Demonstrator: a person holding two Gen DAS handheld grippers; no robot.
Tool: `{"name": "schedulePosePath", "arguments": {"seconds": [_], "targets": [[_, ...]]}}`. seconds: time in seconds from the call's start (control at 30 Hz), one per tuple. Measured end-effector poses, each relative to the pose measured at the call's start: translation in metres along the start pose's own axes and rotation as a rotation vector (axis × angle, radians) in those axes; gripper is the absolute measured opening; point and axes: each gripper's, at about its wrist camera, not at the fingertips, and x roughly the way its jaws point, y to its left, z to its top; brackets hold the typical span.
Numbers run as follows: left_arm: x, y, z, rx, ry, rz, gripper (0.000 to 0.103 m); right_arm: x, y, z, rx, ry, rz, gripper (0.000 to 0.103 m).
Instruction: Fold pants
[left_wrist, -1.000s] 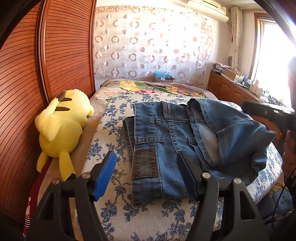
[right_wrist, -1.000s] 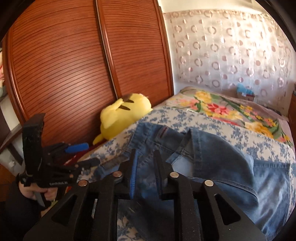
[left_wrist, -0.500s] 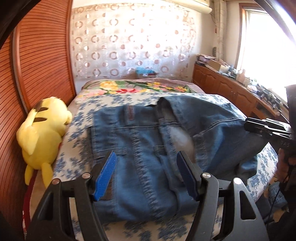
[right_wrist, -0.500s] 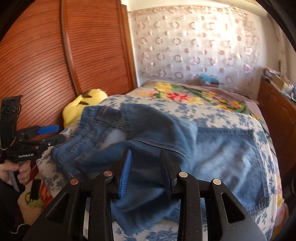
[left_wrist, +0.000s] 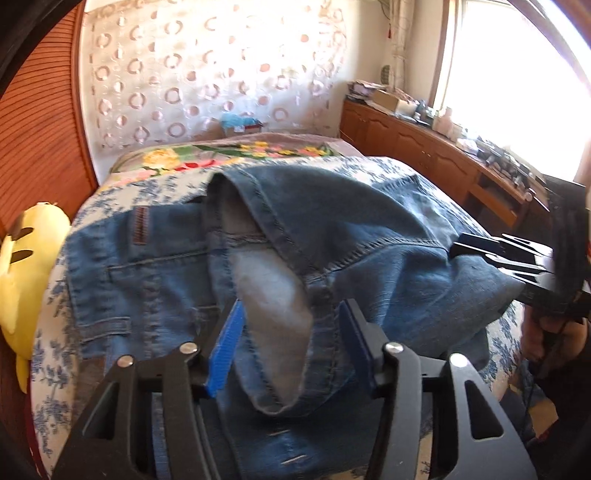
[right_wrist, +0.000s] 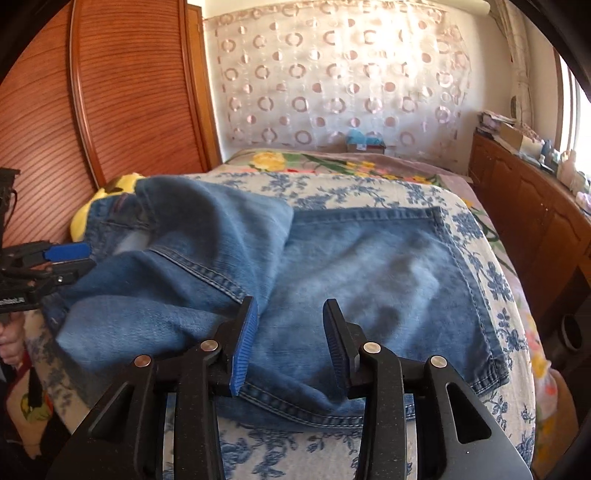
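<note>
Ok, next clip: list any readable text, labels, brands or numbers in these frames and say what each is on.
No text can be read in full.
White print on the black handheld left claw, at the right wrist view's left edge: cut off and blurred.
Brown leather waistband patch on the blue denim jeans: any lettering is too blurred.
Small box beyond the bed's far end: label too small.

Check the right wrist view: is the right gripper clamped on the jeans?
No. The right gripper is open, its blue pads spread apart above the jeans with no denim pinched between them.
</note>
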Motion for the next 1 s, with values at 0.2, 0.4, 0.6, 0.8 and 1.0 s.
{"name": "schedulePosePath", "arguments": {"seconds": [0.2, 0.4, 0.6, 0.8, 1.0], "targets": [[0.014, -0.014, -0.006, 0.027, 0.061, -0.007, 0.046, 0.011, -0.012, -0.003, 0.041, 0.022, -0.008, 0.037], [0.016, -0.025, -0.011, 0.027, 0.070, -0.020, 0.044, 0.014, -0.018, -0.007, 0.082, 0.036, 0.008, 0.037], [0.021, -0.034, -0.006, 0.038, 0.073, -0.031, 0.044, 0.019, -0.020, -0.006, 0.106, 0.064, 0.025, 0.037], [0.028, -0.043, -0.011, 0.075, 0.097, 0.007, 0.026, 0.020, -0.017, -0.009, 0.092, 0.076, 0.027, 0.037], [0.016, -0.047, -0.018, 0.099, 0.092, -0.006, 0.002, 0.023, -0.014, -0.009, 0.080, 0.088, 0.036, 0.044]]}}
